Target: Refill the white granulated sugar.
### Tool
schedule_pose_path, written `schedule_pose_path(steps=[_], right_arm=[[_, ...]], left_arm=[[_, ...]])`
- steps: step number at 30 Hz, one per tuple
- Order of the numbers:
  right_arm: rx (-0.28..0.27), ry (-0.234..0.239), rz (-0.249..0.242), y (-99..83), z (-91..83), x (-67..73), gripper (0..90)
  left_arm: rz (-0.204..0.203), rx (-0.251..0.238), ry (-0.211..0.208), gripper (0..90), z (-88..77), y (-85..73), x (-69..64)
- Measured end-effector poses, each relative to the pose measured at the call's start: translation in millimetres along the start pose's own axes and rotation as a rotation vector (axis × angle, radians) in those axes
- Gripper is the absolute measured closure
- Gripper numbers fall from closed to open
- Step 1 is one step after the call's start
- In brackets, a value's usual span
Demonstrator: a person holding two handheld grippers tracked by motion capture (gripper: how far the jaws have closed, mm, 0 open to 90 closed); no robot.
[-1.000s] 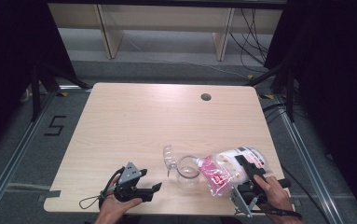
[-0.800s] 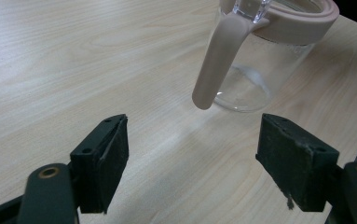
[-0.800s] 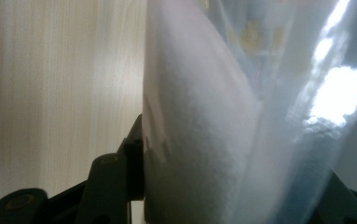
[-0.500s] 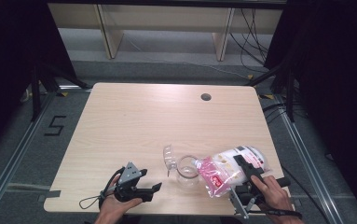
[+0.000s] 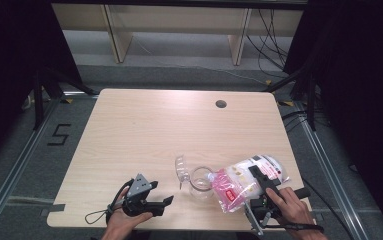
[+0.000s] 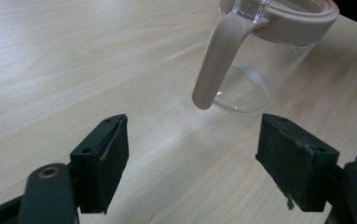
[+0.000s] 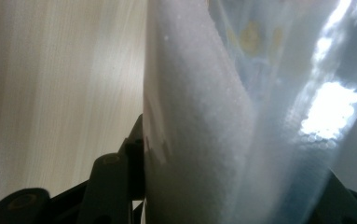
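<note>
Your left gripper (image 5: 166, 202) is all black, topped by a grey three-cornered plate, with a thin black cable looping off behind. Its jaws carry blocky black pads (image 6: 112, 161), brass-ringed screw holes at the base. Your right gripper (image 5: 259, 181) is black too, silver frame underneath.

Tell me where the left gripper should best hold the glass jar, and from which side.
Probably by the pink handle: it hangs off the glass jar toward the open left gripper, with a gap behind it. Come level from the near side and close across the handle's narrow width; the round glass body looks too wide.
</note>
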State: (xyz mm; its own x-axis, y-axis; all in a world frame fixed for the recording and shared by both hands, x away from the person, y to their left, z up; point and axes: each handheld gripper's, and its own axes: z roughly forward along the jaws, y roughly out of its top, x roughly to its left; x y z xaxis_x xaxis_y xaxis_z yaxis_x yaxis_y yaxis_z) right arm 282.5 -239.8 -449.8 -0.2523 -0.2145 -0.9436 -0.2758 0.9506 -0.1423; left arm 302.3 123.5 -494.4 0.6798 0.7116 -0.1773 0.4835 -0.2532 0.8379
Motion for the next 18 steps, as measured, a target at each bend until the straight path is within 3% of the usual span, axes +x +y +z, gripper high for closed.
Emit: schedule_pose_path(steps=[1, 2, 3, 4, 7, 9, 11, 12, 13, 15, 17, 18], right_arm=[[0.013, 0.011, 0.030, -0.3, -0.2, 2.3, 53.1], [0.005, 0.008, 0.013, -0.4, 0.7, 1.5, 53.1], [-0.025, -0.025, -0.024, -0.9, 2.6, 0.7, 53.1], [-0.002, 0.001, -0.009, -0.5, 1.9, 1.4, 53.2], [-0.002, -0.006, -0.044, -0.4, 2.7, -0.8, 53.3], [0.008, -0.003, -0.022, -0.3, 2.6, 0.2, 53.4], [-0.009, -0.024, -0.055, -0.1, 4.1, -0.8, 53.5], [-0.008, -0.015, -0.066, 0.2, 4.5, -1.5, 53.5], [0.023, 0.018, -0.045, 0.7, 2.8, -0.8, 53.6], [0.024, 0.018, -0.043, 1.3, 3.2, -1.9, 53.6], [0.018, 0.017, -0.075, 2.0, 3.7, -4.8, 53.7], [0.023, 0.018, -0.061, 1.8, 3.6, -3.8, 53.8]], left_arm=[[-0.001, 0.000, 0.000, 24.6, 0.1, 0.0, -0.1], [0.000, 0.000, 0.000, 24.6, 0.1, 0.0, 0.0], [0.000, 0.000, 0.000, 24.6, 0.2, 0.0, 0.0], [0.002, 0.000, -0.001, 24.6, 0.3, 0.0, 0.1], [-0.012, 0.001, 0.004, 24.6, 0.5, -0.4, -1.1], [-0.013, 0.001, 0.004, 24.6, 0.6, -0.4, -1.1], [-0.009, 0.002, 0.004, 24.6, 0.6, -0.4, -0.7], [0.002, 0.002, 0.002, 24.6, 0.4, -0.1, -0.1], [0.005, 0.002, 0.002, 24.6, 0.4, 0.0, 0.1], [-0.014, 0.001, 0.004, 24.6, 0.6, -0.4, -1.0], [-0.012, 0.001, 0.003, 24.6, 0.5, -0.4, -1.0], [-0.012, 0.001, 0.003, 24.6, 0.4, -0.3, -1.0]])
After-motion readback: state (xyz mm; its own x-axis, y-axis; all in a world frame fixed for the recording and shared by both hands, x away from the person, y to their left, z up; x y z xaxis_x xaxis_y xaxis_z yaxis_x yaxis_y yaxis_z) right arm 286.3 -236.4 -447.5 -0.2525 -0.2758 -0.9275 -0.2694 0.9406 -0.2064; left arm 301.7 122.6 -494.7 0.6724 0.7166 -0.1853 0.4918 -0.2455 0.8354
